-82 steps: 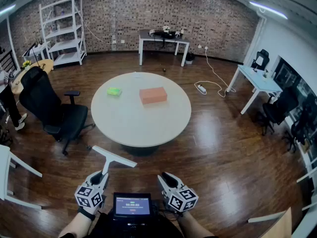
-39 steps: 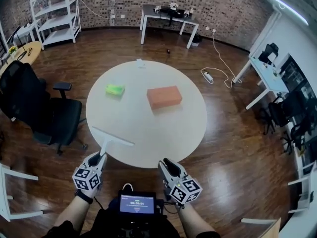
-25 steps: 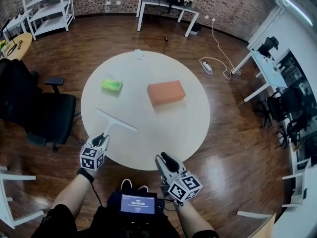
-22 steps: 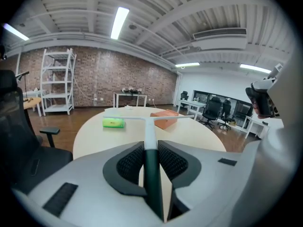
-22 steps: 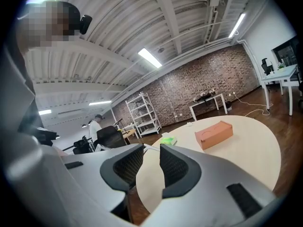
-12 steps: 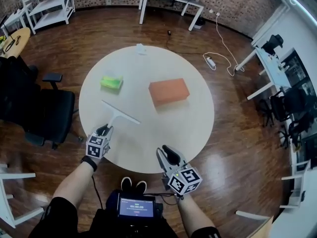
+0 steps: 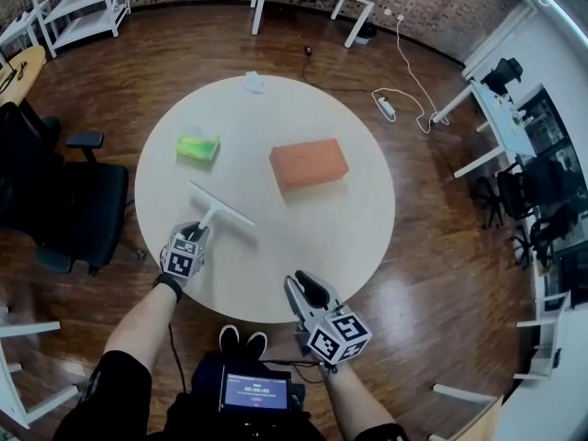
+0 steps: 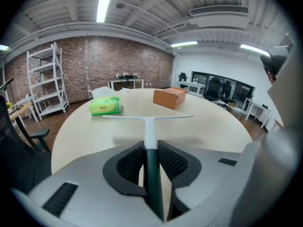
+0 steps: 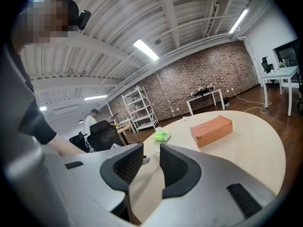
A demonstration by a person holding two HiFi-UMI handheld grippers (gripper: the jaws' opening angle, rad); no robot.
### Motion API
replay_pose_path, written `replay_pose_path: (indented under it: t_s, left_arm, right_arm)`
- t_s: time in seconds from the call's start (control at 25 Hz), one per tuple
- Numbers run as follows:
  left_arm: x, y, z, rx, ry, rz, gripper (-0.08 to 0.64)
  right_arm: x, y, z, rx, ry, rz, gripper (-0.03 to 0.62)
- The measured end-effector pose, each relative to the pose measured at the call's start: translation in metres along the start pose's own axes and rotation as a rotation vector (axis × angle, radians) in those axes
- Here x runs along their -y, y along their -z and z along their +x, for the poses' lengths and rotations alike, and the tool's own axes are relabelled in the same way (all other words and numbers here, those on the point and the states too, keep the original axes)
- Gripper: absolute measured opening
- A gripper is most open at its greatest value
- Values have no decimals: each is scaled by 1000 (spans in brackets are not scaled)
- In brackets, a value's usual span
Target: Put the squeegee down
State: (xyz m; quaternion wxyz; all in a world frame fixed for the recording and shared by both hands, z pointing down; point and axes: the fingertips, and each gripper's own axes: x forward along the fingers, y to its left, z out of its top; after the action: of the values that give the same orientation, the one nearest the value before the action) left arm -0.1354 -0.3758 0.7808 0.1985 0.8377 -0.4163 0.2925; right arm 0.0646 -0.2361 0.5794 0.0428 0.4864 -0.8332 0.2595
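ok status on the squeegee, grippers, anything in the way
Left gripper shut on squeegee handle, blade out over the table. Right gripper open, empty. Green pack and orange box lie beyond the blade, clear of it.

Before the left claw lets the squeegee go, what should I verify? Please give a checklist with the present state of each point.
1. Left claw shut on the squeegee handle: ok.
2. Squeegee is over the table, inside its edge: ok.
3. Spot under the blade is free; the green pack and the orange box lie apart from it: ok.
4. Blade already touches the table: cannot tell.
5. Right claw empty, jaws apart, away from the squeegee: ok.
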Motion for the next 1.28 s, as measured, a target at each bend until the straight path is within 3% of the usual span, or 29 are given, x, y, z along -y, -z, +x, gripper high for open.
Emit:
replay_pose_path:
  t_s: [0.6,1.12,1.28]
  left_arm:
    - [14,8,55,-71,47,17,97]
    - [20,15,59,-123,79,23,124]
    - [24,1,47,-88,85,47,143]
  right_arm:
    - [24,22,-7,-16,57,67,130]
    - [25,21,-15,-14,54,78,130]
    - [21,16,-19,0,49,60,129]
